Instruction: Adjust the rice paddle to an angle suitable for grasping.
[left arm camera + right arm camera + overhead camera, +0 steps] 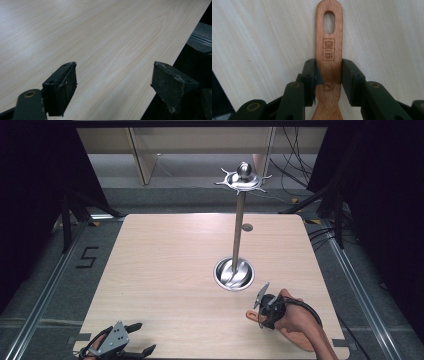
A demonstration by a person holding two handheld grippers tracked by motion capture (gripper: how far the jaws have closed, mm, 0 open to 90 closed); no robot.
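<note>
A wooden utensil handle [329,47] with an oval hanging hole and a burnt-in stamp lies flat on the pale table. My right gripper [328,70] is shut on it, one jaw pressed against each side. In the high view that right gripper [265,312] sits near the front right of the table, with the handle's tip [249,314] poking out to its left. A metal stand [237,232] rises from a round dish base [233,273] just beyond it, topped by a ring of hooks [243,179]. My left gripper [142,338] rests at the front left corner, open with nothing between its jaws [113,72].
The wooden table [165,270] has a small grey disc [247,227] behind the stand. In the left gripper view the table's edge [170,65] runs close on the right, with dark floor beyond. Cables and dark curtains surround the table.
</note>
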